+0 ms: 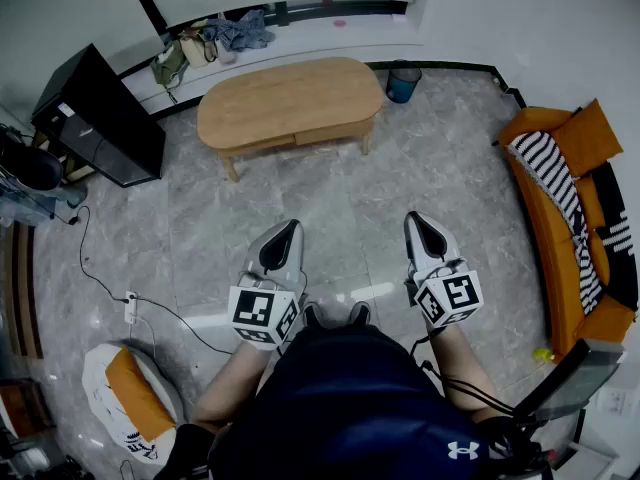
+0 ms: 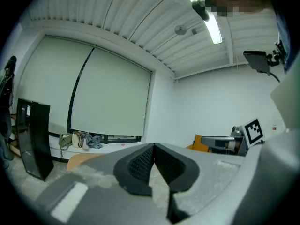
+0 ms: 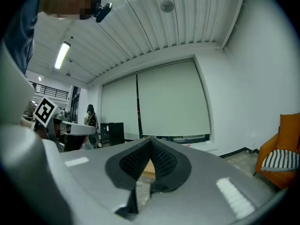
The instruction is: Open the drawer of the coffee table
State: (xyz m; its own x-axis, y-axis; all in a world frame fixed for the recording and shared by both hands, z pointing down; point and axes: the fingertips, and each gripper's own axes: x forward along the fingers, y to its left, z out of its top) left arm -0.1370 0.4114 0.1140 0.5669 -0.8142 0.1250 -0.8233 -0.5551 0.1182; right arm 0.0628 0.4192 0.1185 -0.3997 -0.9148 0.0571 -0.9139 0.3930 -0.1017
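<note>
The oval wooden coffee table (image 1: 290, 100) stands on the grey tiled floor well ahead of me, its drawer front (image 1: 330, 133) flush under the top near the right end. My left gripper (image 1: 294, 226) and right gripper (image 1: 415, 219) are held level above the floor, far short of the table, both shut with nothing between the jaws. In the left gripper view a slice of the tabletop (image 2: 82, 160) shows left of the shut left gripper (image 2: 153, 146). The right gripper view shows a sliver of the table (image 3: 148, 168) behind the closed right gripper (image 3: 149, 140).
A black cabinet (image 1: 100, 116) stands left of the table. Bags and clothes (image 1: 210, 40) lie on the ledge behind it, a blue bin (image 1: 403, 81) at its right end. An orange sofa (image 1: 575, 208) lines the right wall. A cable and power strip (image 1: 130, 306) lie on the floor at left.
</note>
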